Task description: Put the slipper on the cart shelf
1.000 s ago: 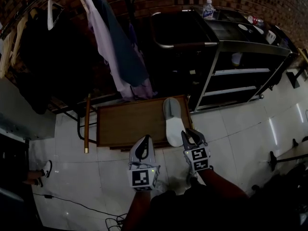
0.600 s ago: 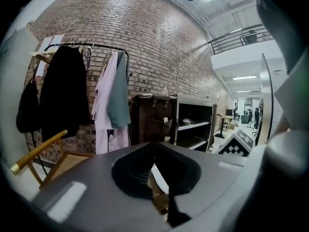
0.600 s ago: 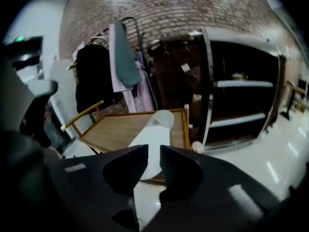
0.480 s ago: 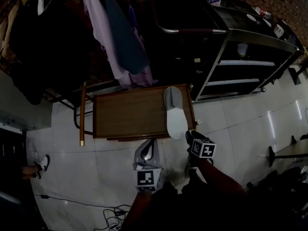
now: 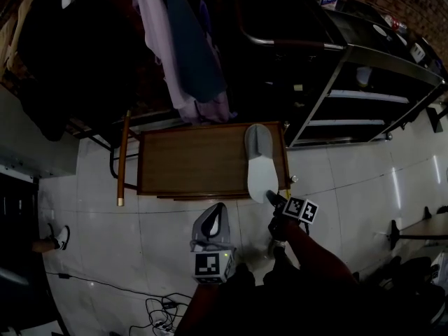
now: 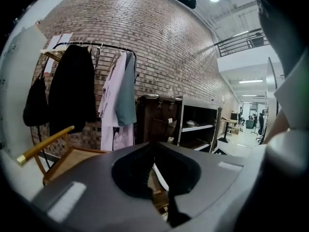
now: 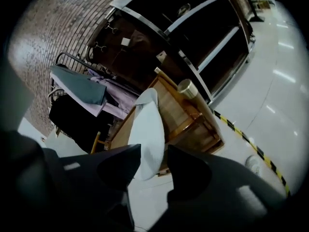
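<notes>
A pale slipper (image 5: 259, 165) lies along the right edge of the wooden cart shelf (image 5: 189, 168) with its heel past the front edge, the right gripper (image 5: 273, 199) opening its jaws around the heel, apparently to leave it there, while the left gripper (image 5: 215, 215) hangs closed and empty.

Left gripper (image 5: 215, 208) was grey and rounded, its cube (image 5: 212, 265) white with a black square marker, right gripper (image 5: 272, 199) was black, its marker cube (image 5: 301, 209) white-faced.

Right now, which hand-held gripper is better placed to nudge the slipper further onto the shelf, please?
Right, probably: the right hand-held gripper is at the heel of the slipper, jaws opening around it; the left hand-held gripper is over the floor, farther away.
</notes>
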